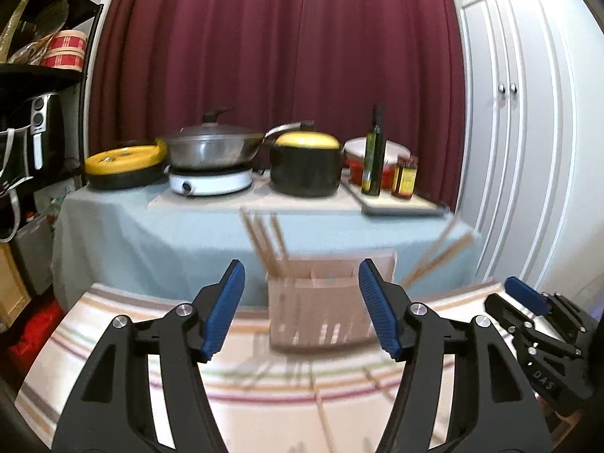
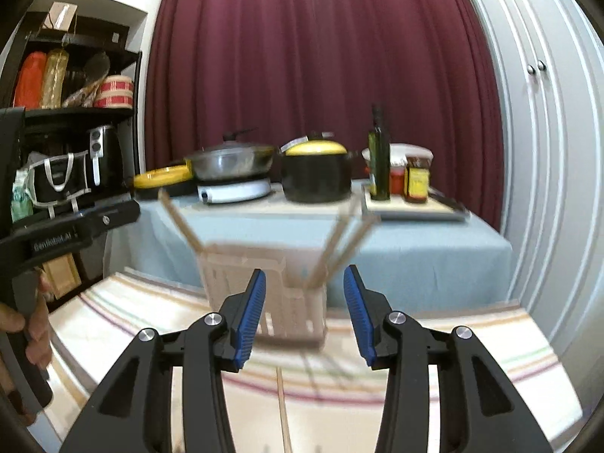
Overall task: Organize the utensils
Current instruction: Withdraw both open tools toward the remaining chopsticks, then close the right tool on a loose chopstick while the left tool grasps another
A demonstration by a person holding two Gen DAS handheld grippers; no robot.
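Striped cloth [image 1: 113,324] w/ utensil holder [image 1: 313,313], maroon curtain [image 1: 271,37] behind; both tongs apart, empty.

Deep maroon pleated curtain [image 1: 271,56] fills the back wall, hanging to the far surface under its pale blue cloth [image 1: 158,234]. On the right, white panelled cupboard doors [image 1: 528,113] with two small round knobs [image 1: 507,88]. Over on the left, a black open shelving unit [image 2: 75,113], packed, against a white wall [image 2: 124,0]. Light is soft and even.
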